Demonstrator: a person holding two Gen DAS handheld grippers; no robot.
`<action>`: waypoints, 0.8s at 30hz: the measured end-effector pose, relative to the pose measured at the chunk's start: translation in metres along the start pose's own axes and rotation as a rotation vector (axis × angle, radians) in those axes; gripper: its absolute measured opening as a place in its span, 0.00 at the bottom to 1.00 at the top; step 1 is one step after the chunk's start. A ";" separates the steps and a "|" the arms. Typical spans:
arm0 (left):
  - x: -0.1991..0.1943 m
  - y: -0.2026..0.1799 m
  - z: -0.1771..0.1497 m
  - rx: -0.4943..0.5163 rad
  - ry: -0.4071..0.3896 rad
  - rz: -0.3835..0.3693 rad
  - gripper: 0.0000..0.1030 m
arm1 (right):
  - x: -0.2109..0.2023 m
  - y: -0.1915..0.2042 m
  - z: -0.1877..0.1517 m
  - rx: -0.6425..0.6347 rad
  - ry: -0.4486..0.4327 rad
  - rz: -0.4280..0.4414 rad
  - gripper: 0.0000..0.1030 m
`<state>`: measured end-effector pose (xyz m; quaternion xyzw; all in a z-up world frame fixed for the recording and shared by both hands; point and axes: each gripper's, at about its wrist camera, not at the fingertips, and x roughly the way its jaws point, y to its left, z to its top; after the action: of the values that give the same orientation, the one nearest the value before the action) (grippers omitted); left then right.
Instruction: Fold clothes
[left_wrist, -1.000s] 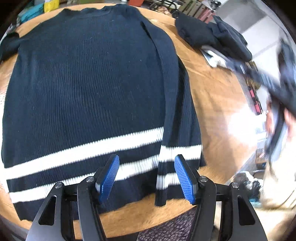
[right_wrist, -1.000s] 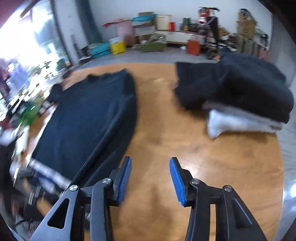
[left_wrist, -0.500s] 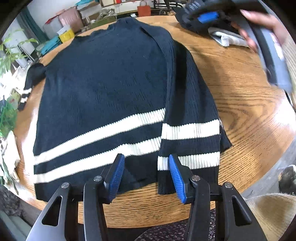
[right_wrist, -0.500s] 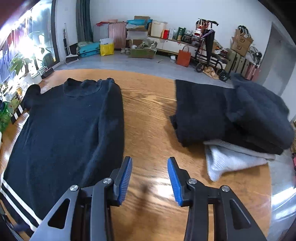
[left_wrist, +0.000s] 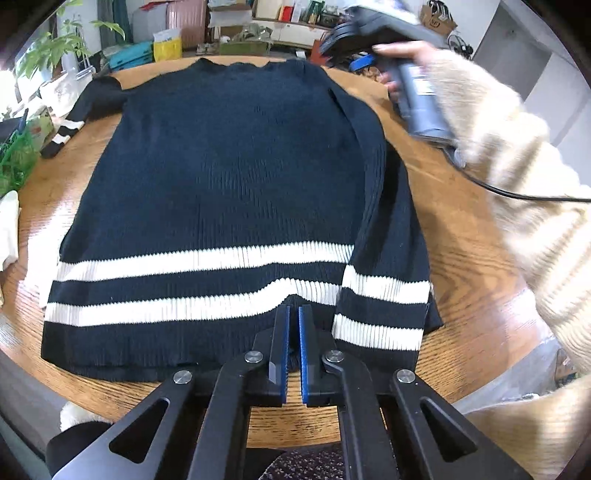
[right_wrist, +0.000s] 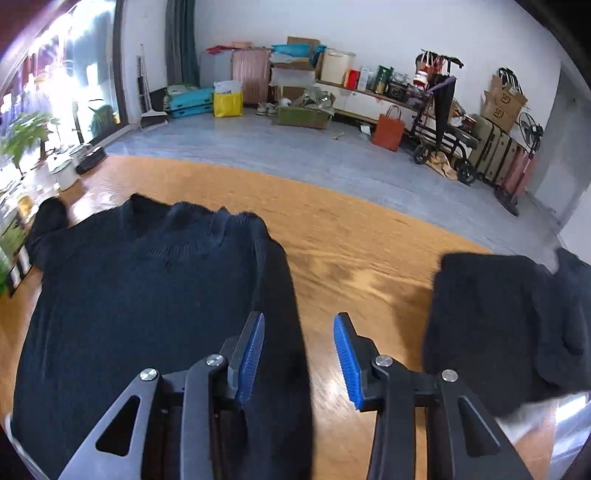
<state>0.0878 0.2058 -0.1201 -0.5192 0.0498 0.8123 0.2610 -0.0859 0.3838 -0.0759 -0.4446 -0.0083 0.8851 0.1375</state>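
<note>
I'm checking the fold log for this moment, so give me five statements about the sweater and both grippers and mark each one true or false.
1. The left gripper is shut on the sweater at its hem. True.
2. The right gripper is shut on the collar. False: it is open, over the sweater's shoulder edge and the wooden table.
3. One sleeve lies folded down along the body. True.
4. The sweater's stripes are red. False: they are white on dark navy.
5. The other sleeve is also folded over the body. False: it trails off toward the table's edge.
</note>
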 end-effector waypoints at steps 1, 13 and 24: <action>-0.001 0.002 -0.003 -0.003 0.004 -0.009 0.04 | 0.007 0.006 0.007 -0.003 0.001 -0.005 0.40; -0.004 0.020 -0.006 -0.069 0.012 -0.134 0.03 | 0.050 0.023 0.022 -0.030 0.077 -0.068 0.05; -0.014 0.008 -0.012 -0.041 0.041 -0.137 0.12 | 0.039 0.012 0.033 0.000 0.094 -0.014 0.05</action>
<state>0.0978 0.1895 -0.1148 -0.5433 0.0028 0.7825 0.3043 -0.1362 0.3857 -0.0881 -0.4857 -0.0050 0.8622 0.1439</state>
